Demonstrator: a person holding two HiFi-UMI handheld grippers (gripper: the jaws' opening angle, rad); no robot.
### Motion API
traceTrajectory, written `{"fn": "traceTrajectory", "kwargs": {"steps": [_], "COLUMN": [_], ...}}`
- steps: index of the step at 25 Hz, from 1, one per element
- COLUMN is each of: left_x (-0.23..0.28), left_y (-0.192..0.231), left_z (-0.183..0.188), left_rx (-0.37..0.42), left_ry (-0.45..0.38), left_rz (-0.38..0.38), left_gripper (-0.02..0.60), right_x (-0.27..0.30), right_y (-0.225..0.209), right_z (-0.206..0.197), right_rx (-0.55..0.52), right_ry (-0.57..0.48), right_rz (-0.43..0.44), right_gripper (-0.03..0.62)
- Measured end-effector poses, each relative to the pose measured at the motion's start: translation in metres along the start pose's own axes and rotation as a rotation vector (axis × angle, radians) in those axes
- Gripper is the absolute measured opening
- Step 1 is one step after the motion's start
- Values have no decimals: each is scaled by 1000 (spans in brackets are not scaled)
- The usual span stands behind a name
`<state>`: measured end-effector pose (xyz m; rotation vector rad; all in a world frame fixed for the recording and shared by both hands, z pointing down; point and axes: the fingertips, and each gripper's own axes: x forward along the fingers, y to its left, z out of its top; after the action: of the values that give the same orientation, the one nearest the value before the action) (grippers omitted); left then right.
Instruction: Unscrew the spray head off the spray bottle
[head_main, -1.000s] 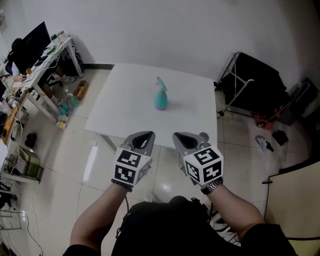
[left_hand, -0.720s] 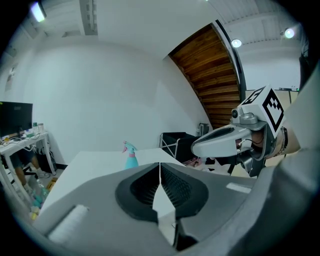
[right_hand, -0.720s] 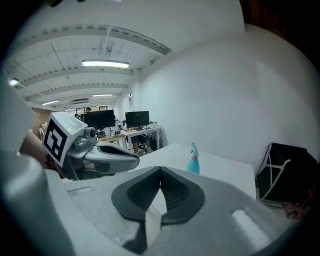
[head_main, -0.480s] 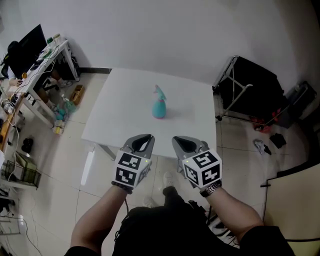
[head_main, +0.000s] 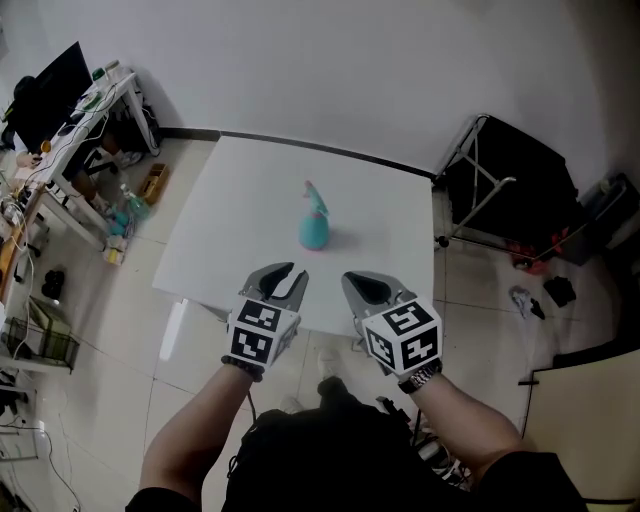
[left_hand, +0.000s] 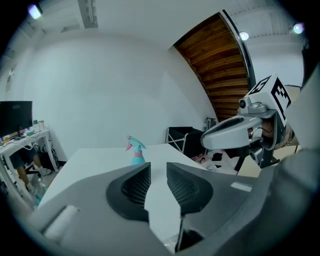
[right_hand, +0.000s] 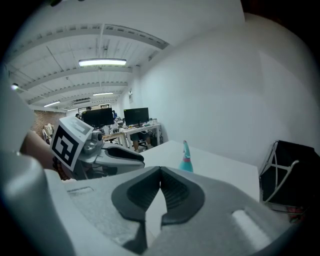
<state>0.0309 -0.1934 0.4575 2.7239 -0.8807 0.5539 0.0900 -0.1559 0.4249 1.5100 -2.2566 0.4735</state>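
Head view: a smooth teal spray bottle (head_main: 314, 222) with a rounded body stands on the matte white table (head_main: 230, 250), well ahead of both sets of fingertips.

Left gripper view: the left gripper (left_hand: 158, 168) has ribbed dark pads. They stand slightly apart, have just been opening, and nothing is between them.

Right gripper view: the right gripper (right_hand: 160, 171) has its pads pressed together and is empty. The bottle's pink collar shows here, beyond the fingertips.

Desk clutter (head_main: 70, 130) too small, indistinct.

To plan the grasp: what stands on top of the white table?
Only a teal spray bottle, upright, spray head on. In the head view the left tongs, which have just been opening with nothing between them, and the right tongs hide part of the table's near edge.
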Motion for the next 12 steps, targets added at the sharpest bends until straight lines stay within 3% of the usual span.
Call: {"fn": "traceTrajectory", "kwargs": {"steps": [12], "left_x": [76], "left_y": [33], "left_z": [-16], "left_rx": [-23], "left_ry": [58], "left_rz": [64], "left_gripper": [247], "right_x": [44], "right_y": [-44], "right_z": [-9], "right_rx": [-1], "right_ry": [86], "right_rz": [84], "right_gripper": [9]}}
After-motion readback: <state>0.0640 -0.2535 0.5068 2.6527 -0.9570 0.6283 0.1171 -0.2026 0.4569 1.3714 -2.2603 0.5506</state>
